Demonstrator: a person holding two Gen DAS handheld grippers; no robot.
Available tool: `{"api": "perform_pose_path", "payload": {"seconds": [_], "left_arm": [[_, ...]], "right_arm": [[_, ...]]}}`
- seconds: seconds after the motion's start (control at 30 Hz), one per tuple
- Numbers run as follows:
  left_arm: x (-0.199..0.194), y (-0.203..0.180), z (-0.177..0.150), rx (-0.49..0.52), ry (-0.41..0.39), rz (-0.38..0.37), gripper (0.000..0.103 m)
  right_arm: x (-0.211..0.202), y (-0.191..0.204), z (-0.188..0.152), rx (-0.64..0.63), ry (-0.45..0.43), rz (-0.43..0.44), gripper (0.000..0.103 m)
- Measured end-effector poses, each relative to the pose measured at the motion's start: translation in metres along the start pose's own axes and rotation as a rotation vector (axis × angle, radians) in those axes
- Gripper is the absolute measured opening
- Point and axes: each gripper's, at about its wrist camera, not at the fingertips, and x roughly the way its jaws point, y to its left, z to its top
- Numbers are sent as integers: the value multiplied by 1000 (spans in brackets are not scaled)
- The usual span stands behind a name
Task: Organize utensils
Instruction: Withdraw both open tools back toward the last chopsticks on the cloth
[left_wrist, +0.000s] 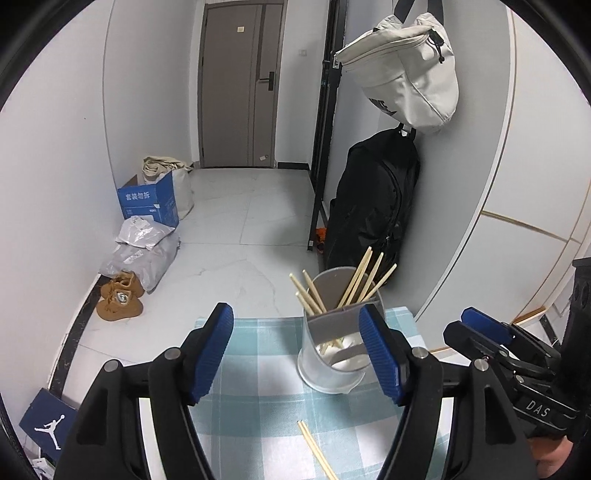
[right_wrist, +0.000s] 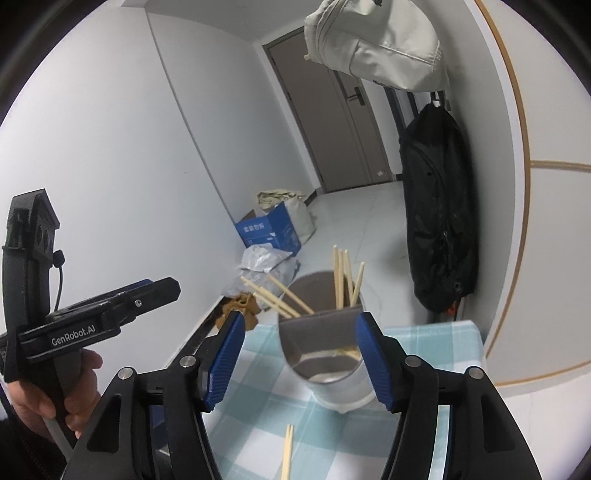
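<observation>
A clear cup (left_wrist: 334, 354) with a grey divider stands on the counter (left_wrist: 255, 373), which is covered by a blue-and-white checked cloth, near its far edge. Chopsticks (left_wrist: 360, 278) stand in the cup in two bunches, one on each side of the divider, leaning outward above the rim. Two more chopsticks (left_wrist: 317, 452) lie flat together on the cloth on the near side of the cup, apart from it. The left gripper (left_wrist: 297, 352) hovers above the cloth with its blue pads spread wide and nothing between them; its right pad sits in front of the cup's right side, and contact cannot be told. The right gripper (right_wrist: 299, 358) is likewise wide open and empty, aimed at the cup, its right pad overlapping the cup's right edge in view. Beyond the cup, a black backpack (left_wrist: 373, 199) and a beige bag (left_wrist: 404, 70) hang on the wall, with a door (left_wrist: 240, 85) farther back.
</observation>
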Motion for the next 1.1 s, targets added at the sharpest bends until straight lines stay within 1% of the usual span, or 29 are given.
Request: {"api": "perform_pose_path", "payload": {"seconds": [0.03, 0.1, 0.17, 0.27, 0.4, 0.5, 0.63, 0.8, 0.87, 0.93, 1.0, 1.03, 1.1], "left_arm": [[-2, 0, -3, -1, -2, 2, 69], [-3, 1, -9, -8, -5, 11, 78], [-5, 3, -16, -17, -14, 16, 78], [-4, 4, -27, -17, -15, 28, 79], [-4, 5, -42, -6, -36, 35, 79], [0, 6, -51, -10, -32, 48, 79], [9, 10, -64, -36, -24, 64, 79], [25, 12, -81, -95, -6, 64, 79], [32, 11, -87, -101, 7, 70, 79], [38, 13, -91, -113, 20, 73, 79], [43, 19, -95, -138, 24, 76, 79], [45, 22, -97, -147, 26, 80, 79], [52, 31, -101, -173, 55, 96, 79]], "right_arm": [[-1, 1, -3, -1, 0, 0, 63], [-3, 3, -10, -1, 0, 2, 65], [-3, 4, -17, 0, 3, 2, 66], [-2, 5, -29, -5, 8, 0, 67], [4, 5, -48, -5, 35, 3, 67], [7, 2, -60, -10, 45, 3, 67], [11, 0, -77, -20, 72, -10, 67], [15, -6, -86, 3, 94, -7, 67], [21, -9, -91, 13, 127, -5, 67], [27, -11, -96, 26, 164, -9, 65], [30, -13, -102, 29, 191, -15, 59], [32, -13, -104, 29, 203, -18, 58], [35, -13, -109, 27, 225, -21, 55]]}}
